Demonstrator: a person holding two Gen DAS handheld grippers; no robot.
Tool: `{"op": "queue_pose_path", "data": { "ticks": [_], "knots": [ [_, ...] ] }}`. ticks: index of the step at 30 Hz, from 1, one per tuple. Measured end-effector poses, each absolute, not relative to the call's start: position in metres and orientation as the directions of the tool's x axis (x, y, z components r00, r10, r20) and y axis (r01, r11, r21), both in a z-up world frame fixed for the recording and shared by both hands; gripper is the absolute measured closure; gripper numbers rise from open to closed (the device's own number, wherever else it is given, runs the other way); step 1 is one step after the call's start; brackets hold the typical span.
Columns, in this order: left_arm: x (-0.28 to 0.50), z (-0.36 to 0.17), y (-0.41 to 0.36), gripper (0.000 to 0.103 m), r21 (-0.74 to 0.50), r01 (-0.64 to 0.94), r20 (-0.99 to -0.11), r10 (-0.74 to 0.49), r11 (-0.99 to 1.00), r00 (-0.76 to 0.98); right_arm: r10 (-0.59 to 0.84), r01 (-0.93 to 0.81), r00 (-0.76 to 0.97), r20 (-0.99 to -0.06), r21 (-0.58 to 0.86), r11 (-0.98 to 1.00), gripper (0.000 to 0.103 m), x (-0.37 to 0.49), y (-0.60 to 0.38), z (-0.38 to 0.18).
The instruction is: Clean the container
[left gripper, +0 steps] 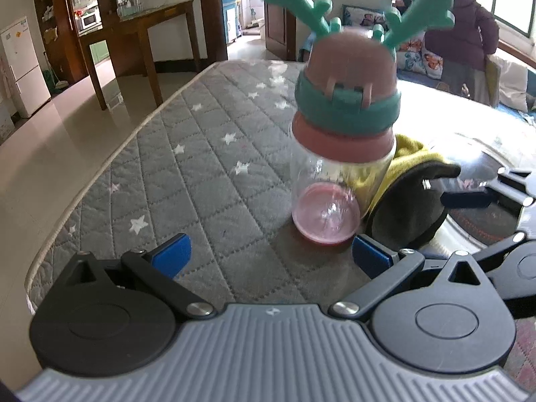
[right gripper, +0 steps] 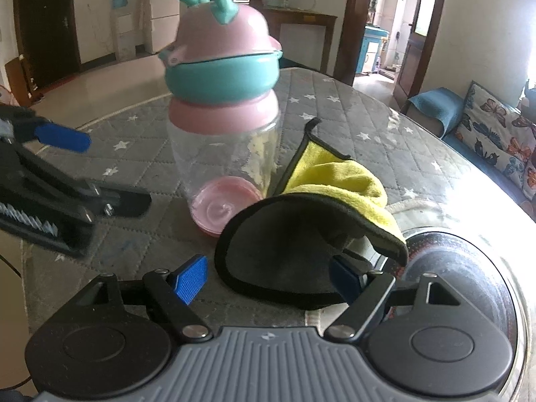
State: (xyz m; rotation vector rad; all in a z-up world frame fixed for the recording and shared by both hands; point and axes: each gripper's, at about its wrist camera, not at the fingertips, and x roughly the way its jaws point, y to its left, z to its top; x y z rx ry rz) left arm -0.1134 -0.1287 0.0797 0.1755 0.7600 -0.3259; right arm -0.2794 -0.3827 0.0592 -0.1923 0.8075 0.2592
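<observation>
The bottle (left gripper: 338, 174) stands upright on the grey quilted mat (left gripper: 187, 154) that covers the counter, a clear plastic body with a pink base, a pink and teal cap and two teal antlers (left gripper: 294, 3) sticking up from the top. Just to its right lies a cloth (right gripper: 311, 207), yellow on one face and grey with a black hem on the other, crumpled and folded over on itself, its near edge touching or almost touching the bottle's base. The left hand-held gripper (left gripper: 271, 258) hangs low in front of the bottle with its blue fingers spread wide and nothing between them; the bottle sits a little beyond its right finger. The right hand-held gripper (right gripper: 268, 279) is also spread, its blue fingers to either side of the grey fold of the cloth, not pinching it. To the far right of the cloth a round shiny metal rim (right gripper: 469, 244) shows on the counter. Across the room a person in a dark padded coat (left gripper: 465, 23) stands by the window.
</observation>
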Motion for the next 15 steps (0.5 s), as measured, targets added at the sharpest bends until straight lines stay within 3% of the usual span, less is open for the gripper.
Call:
{"op": "queue_pose_path", "data": {
  "ticks": [15],
  "knots": [
    [-0.108, 0.111, -0.147, 0.000, -0.030, 0.407, -0.639, -0.331, 0.913, 0.694, 0.131, -0.270, 0.700, -0.702, -0.090, 0.959, 0.021, -0.272, -0.396, 0.074]
  ]
}}
